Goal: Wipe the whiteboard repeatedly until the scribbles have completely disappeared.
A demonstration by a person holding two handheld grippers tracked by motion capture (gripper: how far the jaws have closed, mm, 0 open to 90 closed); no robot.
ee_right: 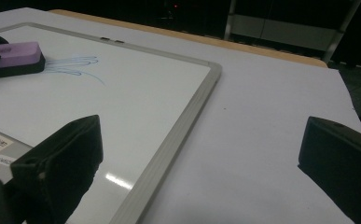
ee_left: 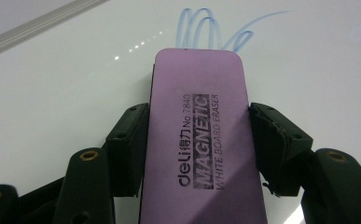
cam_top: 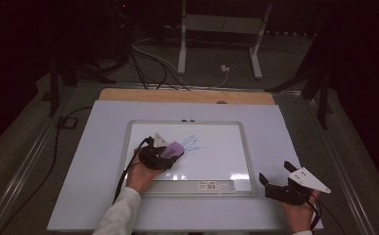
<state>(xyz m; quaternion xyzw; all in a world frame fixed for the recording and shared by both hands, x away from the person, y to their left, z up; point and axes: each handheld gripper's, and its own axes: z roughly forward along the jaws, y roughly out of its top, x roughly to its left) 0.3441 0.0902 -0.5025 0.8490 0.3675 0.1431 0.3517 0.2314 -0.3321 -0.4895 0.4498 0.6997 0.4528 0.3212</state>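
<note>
A pale lilac-white rectangular worktop [cam_top: 89,161] takes up the middle of the high view, with a strip of light brown wooden board [cam_top: 187,96] showing along its far edge. Beyond it, on the grey carpeted floor [cam_top: 25,142], stands a white metal frame stand [cam_top: 220,22] on two feet. Black and white cables [cam_top: 150,63] trail across the floor near it, and a small white plug [cam_top: 225,69] lies just beside the stand. Dark tripod legs [cam_top: 59,73] rise at the left, others at the right [cam_top: 319,83].
</note>
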